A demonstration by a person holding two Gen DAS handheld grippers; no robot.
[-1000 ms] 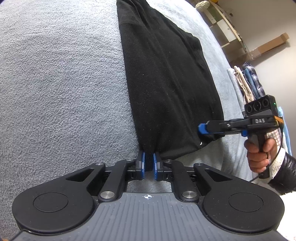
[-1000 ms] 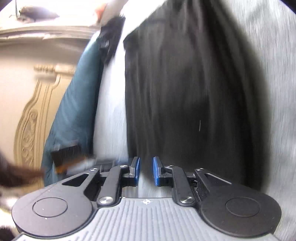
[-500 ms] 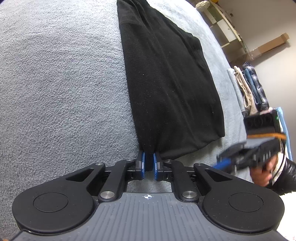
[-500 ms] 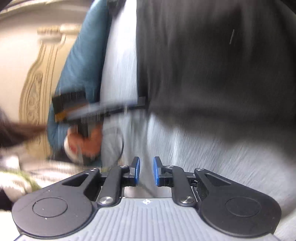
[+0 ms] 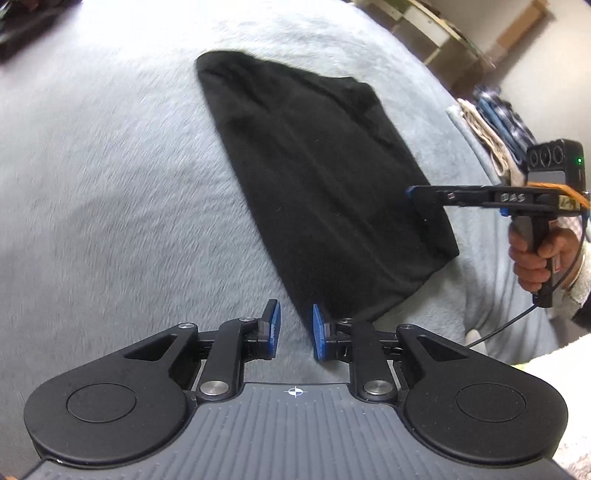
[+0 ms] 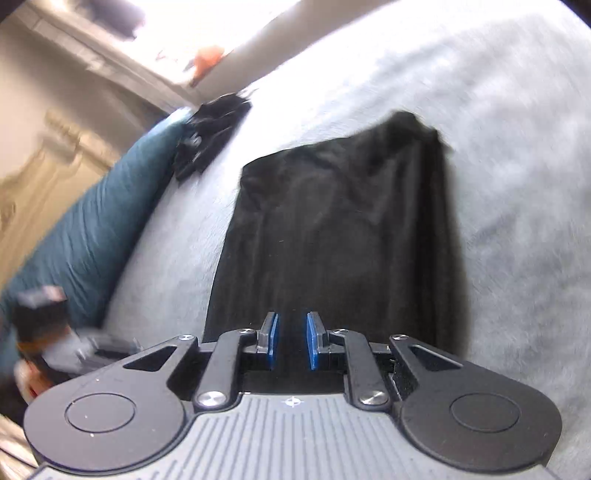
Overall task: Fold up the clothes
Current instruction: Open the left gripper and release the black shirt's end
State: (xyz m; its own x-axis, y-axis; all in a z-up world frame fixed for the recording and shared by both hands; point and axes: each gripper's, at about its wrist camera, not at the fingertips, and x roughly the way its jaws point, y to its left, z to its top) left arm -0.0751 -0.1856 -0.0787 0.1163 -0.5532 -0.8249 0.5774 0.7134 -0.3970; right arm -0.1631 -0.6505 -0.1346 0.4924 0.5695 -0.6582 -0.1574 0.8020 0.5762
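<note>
A black garment, folded into a long strip, lies flat on the grey fleece blanket. My left gripper is open and empty, raised just off the strip's near left corner. My right gripper shows in the left wrist view above the strip's right edge. In the right wrist view the right gripper is open and empty over the near end of the garment.
A teal pillow and a small black crumpled item lie at the head of the bed. A stack of folded clothes sits at the blanket's right edge. Wooden shelving stands behind.
My left gripper has let go of the garment's corner, opened and lifted back. My right gripper swung away and returned over the garment's right edge.
</note>
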